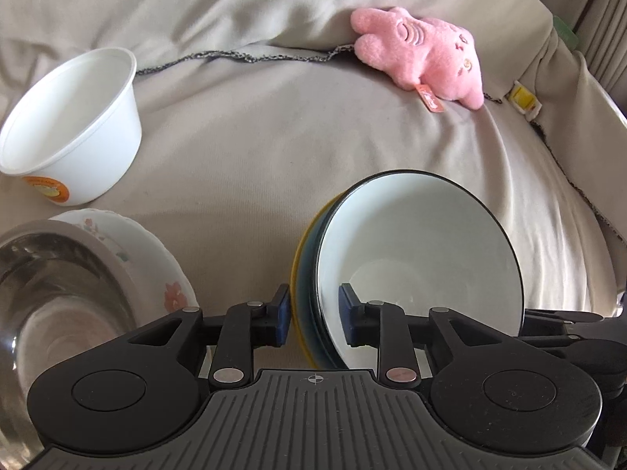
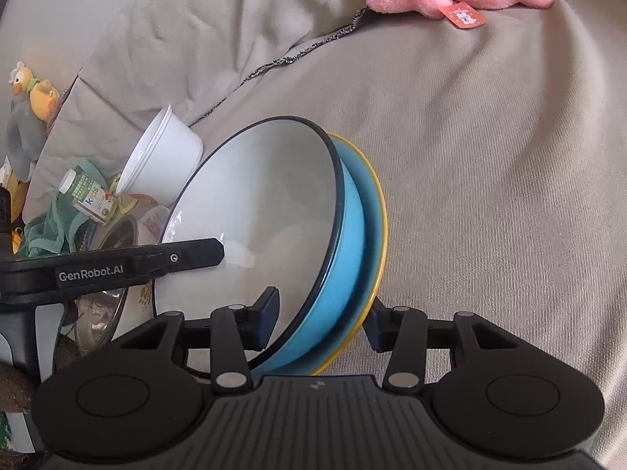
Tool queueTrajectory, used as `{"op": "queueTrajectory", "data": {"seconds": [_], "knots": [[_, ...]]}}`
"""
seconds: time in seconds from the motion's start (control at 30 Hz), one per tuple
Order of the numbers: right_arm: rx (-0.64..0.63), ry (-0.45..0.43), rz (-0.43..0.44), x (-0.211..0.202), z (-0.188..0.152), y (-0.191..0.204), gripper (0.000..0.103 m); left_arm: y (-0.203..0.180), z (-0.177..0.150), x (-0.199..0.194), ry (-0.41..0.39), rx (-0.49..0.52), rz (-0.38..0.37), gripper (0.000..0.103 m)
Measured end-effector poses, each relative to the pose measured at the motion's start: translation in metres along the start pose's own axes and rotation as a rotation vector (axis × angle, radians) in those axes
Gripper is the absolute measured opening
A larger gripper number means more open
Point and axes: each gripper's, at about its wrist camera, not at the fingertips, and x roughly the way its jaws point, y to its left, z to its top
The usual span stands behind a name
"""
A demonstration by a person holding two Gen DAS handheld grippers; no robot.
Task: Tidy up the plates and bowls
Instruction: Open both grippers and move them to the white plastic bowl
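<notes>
A blue bowl (image 1: 423, 243) with a white inside and a dark rim stands tilted on its edge on the beige cloth, nested against a blue plate with a yellow rim (image 1: 299, 258). My left gripper (image 1: 315, 315) straddles the near rim of both, one finger outside the plate and one inside the bowl, and looks open, with slack at the inner pad. From the other side, my right gripper (image 2: 323, 319) is shut on the same pair. One pad presses the bowl's (image 2: 258, 203) inner wall and the other the back of the plate (image 2: 378, 211). A left finger (image 2: 176, 258) crosses the bowl's mouth.
A white plastic bowl (image 1: 78, 117) lies tipped at far left. A steel bowl (image 1: 58, 274) sits on a floral plate (image 1: 156, 266) at near left. A pink plush toy (image 1: 423, 55) rests at the back. A vitamin bottle (image 2: 86, 196), green towel (image 2: 47, 231) and duck toy (image 2: 35, 94) crowd the left.
</notes>
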Motion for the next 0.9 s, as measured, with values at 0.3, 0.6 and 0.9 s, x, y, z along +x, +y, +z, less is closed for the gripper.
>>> {"op": "queueTrajectory", "data": {"seconds": [0.3,0.6,0.9], "knots": [[-0.029,-0.065,-0.051,0.01,0.024,0.0,0.041,0.0,0.006,0.003,-0.019,0.003,0.007,0.03],[-0.074,-0.105,-0.17,-0.025,0.025,0.016,0.042,0.064,0.01,-0.048,-0.138,-0.173,-0.29,0.032],[-0.254,-0.23,-0.364,-0.035,0.071,0.131,0.073,0.206,0.057,-0.082,-0.365,-0.343,0.021,0.032]]}}
